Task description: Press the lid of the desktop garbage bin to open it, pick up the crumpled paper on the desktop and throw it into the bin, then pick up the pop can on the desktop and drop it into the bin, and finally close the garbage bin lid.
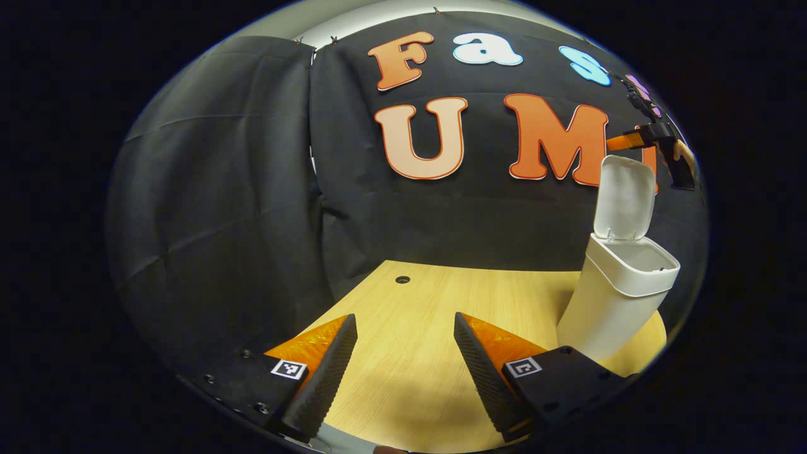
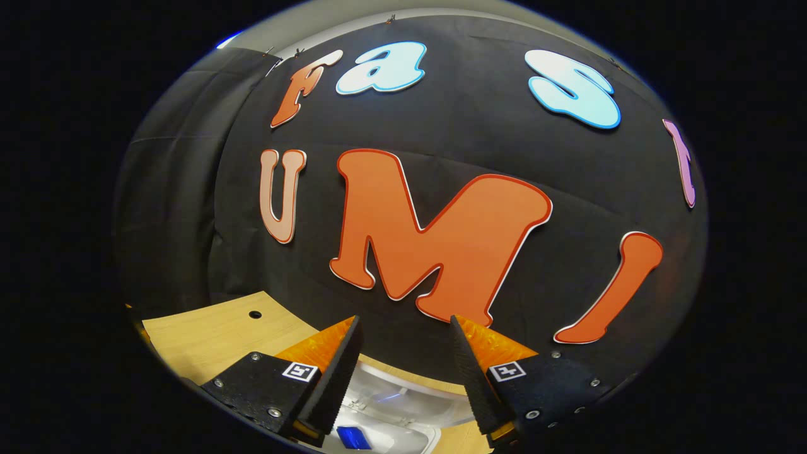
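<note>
The tall white plastic garbage bin (image 1: 615,302) stands on the pale wooden tabletop (image 1: 429,328), its flip lid (image 1: 624,197) upright and open. The right hand-held gripper (image 2: 403,366), jaws wide and empty, hovers over the bin's mouth, where something blue (image 2: 353,437) lies inside. The left hand-held gripper (image 1: 403,366) hangs wide, empty, over bare wood. I judge closing the lid comes next. A round cable hole (image 1: 402,279) lies nearby; nothing obstructs.

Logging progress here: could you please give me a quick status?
Both grippers, left and right, open, empty. Bin lid up. Right gripper above bin opening. Nothing in the way.
</note>
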### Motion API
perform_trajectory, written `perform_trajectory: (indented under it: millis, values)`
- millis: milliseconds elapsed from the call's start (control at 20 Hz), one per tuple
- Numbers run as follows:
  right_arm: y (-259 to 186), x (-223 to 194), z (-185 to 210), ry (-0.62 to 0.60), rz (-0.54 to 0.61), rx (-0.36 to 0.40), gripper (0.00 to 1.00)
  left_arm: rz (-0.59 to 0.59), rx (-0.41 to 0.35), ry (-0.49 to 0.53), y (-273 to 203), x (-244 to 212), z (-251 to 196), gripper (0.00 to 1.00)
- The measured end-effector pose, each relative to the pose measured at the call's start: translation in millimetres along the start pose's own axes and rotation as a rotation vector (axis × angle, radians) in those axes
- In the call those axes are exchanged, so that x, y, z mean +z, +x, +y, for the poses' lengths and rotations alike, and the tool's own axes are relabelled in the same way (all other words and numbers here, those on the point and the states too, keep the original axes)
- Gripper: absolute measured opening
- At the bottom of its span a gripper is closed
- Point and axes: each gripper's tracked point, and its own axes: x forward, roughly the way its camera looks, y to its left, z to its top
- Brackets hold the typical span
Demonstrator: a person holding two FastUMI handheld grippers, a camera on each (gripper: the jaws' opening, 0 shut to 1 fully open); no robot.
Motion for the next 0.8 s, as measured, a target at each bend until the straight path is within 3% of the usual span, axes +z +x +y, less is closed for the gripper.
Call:
perform_trajectory:
  millis: [300,800]
  values:
    - [5,-17,20,-0.002,0.056,0.039,0.84,0.009,0.029,-0.007,1,-3,12,0.98]
    - [-48,-53,56,0.03,0.118,0.084,0.83,-0.006,-0.082,0.043,25,11,-6,0.98]
